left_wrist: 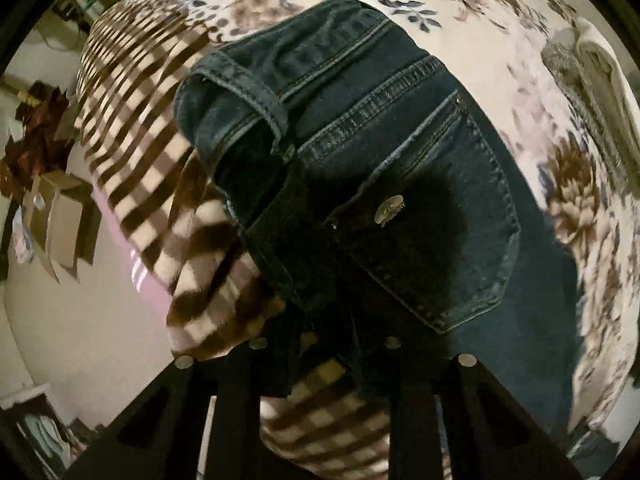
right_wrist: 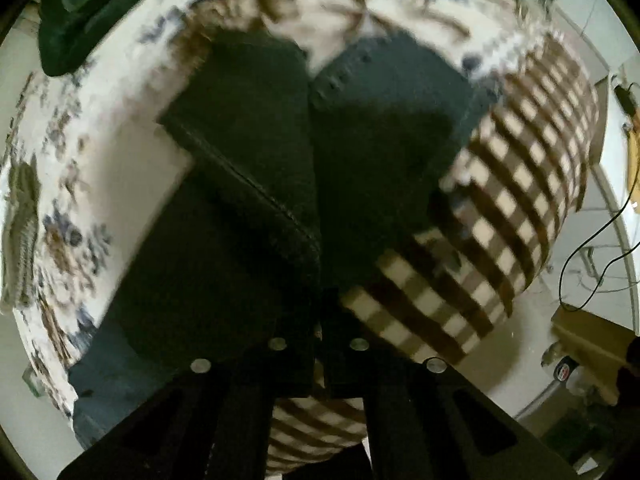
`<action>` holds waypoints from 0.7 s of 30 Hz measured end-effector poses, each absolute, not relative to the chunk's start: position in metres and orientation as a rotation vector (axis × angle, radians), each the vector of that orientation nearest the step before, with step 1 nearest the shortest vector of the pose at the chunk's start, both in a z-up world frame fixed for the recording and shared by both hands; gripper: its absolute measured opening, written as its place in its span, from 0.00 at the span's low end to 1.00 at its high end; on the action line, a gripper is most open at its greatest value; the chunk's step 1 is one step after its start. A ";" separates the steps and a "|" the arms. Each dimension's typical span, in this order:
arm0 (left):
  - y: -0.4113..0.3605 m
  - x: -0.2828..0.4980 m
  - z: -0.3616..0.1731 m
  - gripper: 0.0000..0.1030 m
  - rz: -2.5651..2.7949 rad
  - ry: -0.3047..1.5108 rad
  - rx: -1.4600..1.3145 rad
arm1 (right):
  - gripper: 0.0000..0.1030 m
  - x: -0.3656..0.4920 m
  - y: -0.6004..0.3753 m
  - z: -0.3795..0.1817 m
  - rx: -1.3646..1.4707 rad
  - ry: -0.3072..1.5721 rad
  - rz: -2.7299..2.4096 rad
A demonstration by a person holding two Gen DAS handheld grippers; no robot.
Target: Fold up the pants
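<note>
Denim pants between both grippers' fingers — on bedspread.

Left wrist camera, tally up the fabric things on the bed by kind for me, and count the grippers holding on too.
Dark denim pants: 1
Floral bedspread: 1
Brown checked blanket: 1
Pale folded cloth at the far edge: 1
Grippers clamped on denim: 2, left gripper and right gripper
Total: 6
</note>
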State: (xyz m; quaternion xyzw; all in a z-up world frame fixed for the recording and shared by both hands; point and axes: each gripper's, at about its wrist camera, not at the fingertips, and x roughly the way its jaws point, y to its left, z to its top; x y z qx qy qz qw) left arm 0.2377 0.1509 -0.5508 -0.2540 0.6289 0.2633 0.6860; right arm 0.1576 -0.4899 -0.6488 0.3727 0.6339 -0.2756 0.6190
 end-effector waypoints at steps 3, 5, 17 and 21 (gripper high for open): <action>0.137 0.240 -0.539 0.23 0.580 1.393 -0.501 | 0.09 0.144 -0.502 -0.643 0.875 1.464 -0.609; 0.130 0.239 -0.526 0.28 0.573 1.369 -0.481 | 0.27 0.147 -0.507 -0.624 0.809 1.435 -0.595; 0.060 0.241 -0.513 0.82 0.520 1.375 -0.159 | 0.76 0.300 -0.478 -0.640 0.189 1.393 -0.439; 0.052 0.241 -0.519 0.82 0.518 1.400 -0.138 | 0.48 0.297 -0.486 -0.661 0.146 1.411 -0.473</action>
